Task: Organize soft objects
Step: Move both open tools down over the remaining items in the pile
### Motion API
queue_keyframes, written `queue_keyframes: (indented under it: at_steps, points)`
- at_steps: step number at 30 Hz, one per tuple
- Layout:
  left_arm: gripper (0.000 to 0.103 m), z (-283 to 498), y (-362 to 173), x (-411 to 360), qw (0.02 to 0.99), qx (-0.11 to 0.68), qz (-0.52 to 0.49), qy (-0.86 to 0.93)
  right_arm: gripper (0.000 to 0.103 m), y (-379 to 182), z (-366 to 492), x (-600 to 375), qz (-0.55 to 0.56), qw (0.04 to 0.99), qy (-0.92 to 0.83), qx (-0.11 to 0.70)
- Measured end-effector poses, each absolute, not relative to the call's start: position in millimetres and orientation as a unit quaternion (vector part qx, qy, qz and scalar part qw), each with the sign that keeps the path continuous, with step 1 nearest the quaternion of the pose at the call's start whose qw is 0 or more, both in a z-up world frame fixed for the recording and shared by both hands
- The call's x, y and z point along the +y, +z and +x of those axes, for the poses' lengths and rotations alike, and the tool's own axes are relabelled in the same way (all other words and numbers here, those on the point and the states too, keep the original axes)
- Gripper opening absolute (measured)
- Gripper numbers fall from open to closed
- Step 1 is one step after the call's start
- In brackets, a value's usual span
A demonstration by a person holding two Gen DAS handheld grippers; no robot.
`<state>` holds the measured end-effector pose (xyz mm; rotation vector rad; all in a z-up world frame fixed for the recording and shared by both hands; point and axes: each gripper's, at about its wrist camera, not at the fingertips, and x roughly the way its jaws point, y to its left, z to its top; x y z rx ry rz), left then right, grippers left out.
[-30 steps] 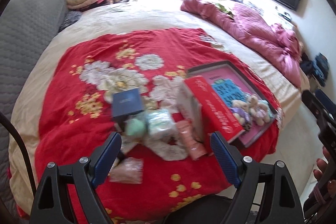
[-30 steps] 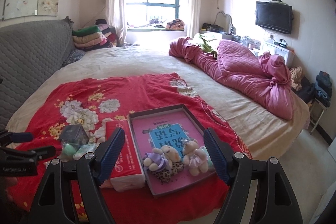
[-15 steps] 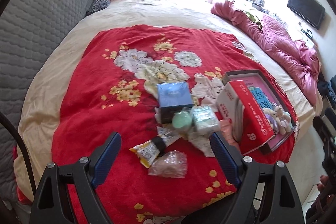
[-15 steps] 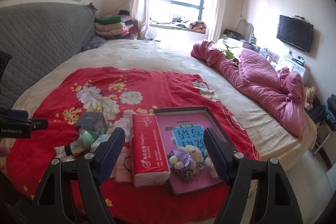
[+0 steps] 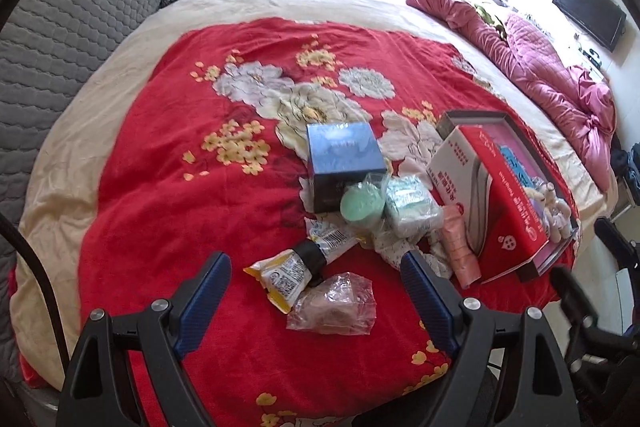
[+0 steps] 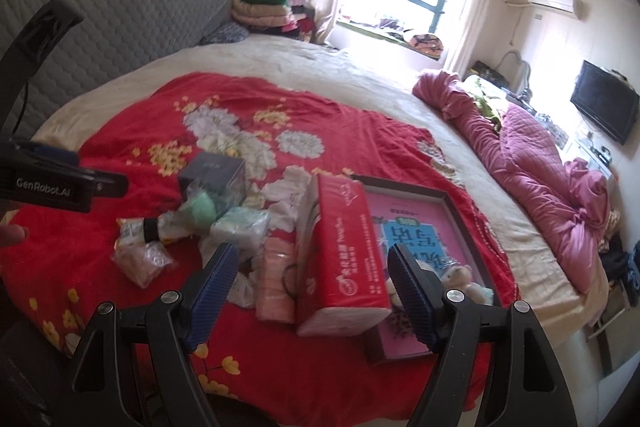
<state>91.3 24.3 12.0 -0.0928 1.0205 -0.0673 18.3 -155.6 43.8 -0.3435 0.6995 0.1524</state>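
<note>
A pile of small things lies on the red flowered blanket (image 5: pixel 168 167): a clear bag with a pinkish item (image 5: pixel 334 305), a yellow packet (image 5: pixel 282 277), a green round puff (image 5: pixel 362 205), a pale green bagged pack (image 5: pixel 410 205), a pink roll (image 5: pixel 458 247), a dark blue box (image 5: pixel 344 157). A red tissue pack (image 6: pixel 340 255) leans on the edge of the pink tray (image 6: pixel 440 201) that holds small teddy bears (image 6: pixel 456 273). My left gripper (image 5: pixel 316 281) is open above the clear bag. My right gripper (image 6: pixel 312 273) is open in front of the tissue pack.
The bed's near edge runs just below both grippers. A crumpled pink quilt (image 6: pixel 540 163) lies along the right side. A grey padded headboard (image 5: pixel 72 27) stands at the left. Folded blankets (image 6: pixel 260 7) are stacked by the window. The left gripper's body (image 6: pixel 48 183) shows at left.
Both grippers have swung left and drawn closer to the bed. The pile now sits more centred in the left view, and the tissue pack sits between the right fingers' line of sight. Nothing was grasped.
</note>
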Motion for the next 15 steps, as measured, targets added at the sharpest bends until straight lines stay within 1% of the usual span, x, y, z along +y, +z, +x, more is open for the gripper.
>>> queue_keyframes:
  at_steps: [9, 15]
  points:
    - [0.086, 116.4, -20.2, 10.8, 0.858, 0.509, -0.048, -0.057, 0.078, 15.3, 34.4, -146.7, -0.176, 0.907, 0.088, 0.373]
    - [0.086, 137.2, -33.9, 7.9, 0.849, 0.520, -0.061, -0.074, 0.078, -7.0, 39.2, -125.8, -0.232, 0.890, 0.085, 0.383]
